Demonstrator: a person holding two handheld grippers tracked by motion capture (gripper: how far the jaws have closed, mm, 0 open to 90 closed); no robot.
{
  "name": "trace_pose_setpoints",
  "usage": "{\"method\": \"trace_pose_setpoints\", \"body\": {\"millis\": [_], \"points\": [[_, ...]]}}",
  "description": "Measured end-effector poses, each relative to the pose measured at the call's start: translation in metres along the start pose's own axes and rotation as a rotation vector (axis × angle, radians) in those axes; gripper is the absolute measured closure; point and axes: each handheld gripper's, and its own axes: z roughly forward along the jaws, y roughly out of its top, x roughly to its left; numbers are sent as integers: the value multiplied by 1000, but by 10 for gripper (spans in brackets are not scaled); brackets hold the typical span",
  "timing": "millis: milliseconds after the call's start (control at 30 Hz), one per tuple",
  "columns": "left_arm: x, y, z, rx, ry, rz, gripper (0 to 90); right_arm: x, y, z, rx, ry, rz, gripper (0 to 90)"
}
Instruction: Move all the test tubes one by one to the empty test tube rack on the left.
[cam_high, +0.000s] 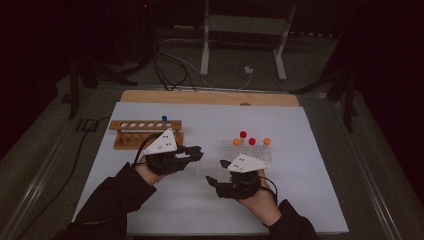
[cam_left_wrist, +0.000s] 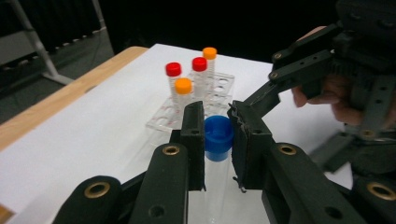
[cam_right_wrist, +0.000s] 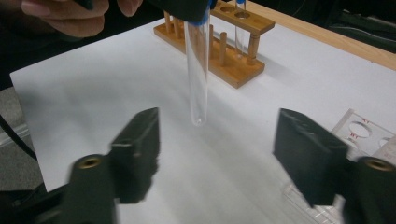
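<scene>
A: Left gripper (cam_left_wrist: 217, 135)?

B: Pinching a blue-capped test tube (cam_left_wrist: 218, 140) just under its cap, jaws pressed to either side of it. Hanging upright, clear glass body (cam_right_wrist: 197, 70) in the air above the white mat, rounded end pointing down, touching nothing below.

A: Where over the desk?

B: Around the middle of the white mat (cam_high: 200, 200), a little toward its left half, between the two racks. Left gripper (cam_high: 192, 152) just in front of the wooden rack.

A: And the right gripper (cam_right_wrist: 217, 149)?

B: Spread, nothing between the jaws. Just been opening, blurred at the left jaw. Facing the dangling tube from the near side, apart from it. Seen from above, right gripper (cam_high: 220, 172) near the front middle of the mat, just before the clear rack.

A: Wooden rack (cam_high: 145, 131)?

B: Toward the far left of the mat, parallel to its far edge. One more blue-capped tube (cam_high: 164, 119) standing in a hole near its right end.

A: Clear plastic rack (cam_left_wrist: 196, 105)?

B: Right half of the mat, beyond the right gripper. Four capped tubes upright in it: two red (cam_left_wrist: 173, 70), two orange (cam_left_wrist: 183, 86).

A: Hands?

B: Dark sleeves entering from the near edge, one hand behind each gripper.
</scene>
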Motion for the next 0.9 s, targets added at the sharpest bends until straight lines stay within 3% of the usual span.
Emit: {"method": "trace_pose_setpoints", "body": {"millis": [300,400,767,900], "points": [[20,10,-16,-5,76,7,775,-1,2,-1,-6,-16,28,39],[27,13,-22,-9,105,1,775,-2,2,-2,-10,6,27,0],[62,21,-42,-25,234,-14,775,-5,2,-7,-37,50,47,0],[76,20,-45,-17,282,-24,774,-4,2,-8,-38,47,31,0]]}}
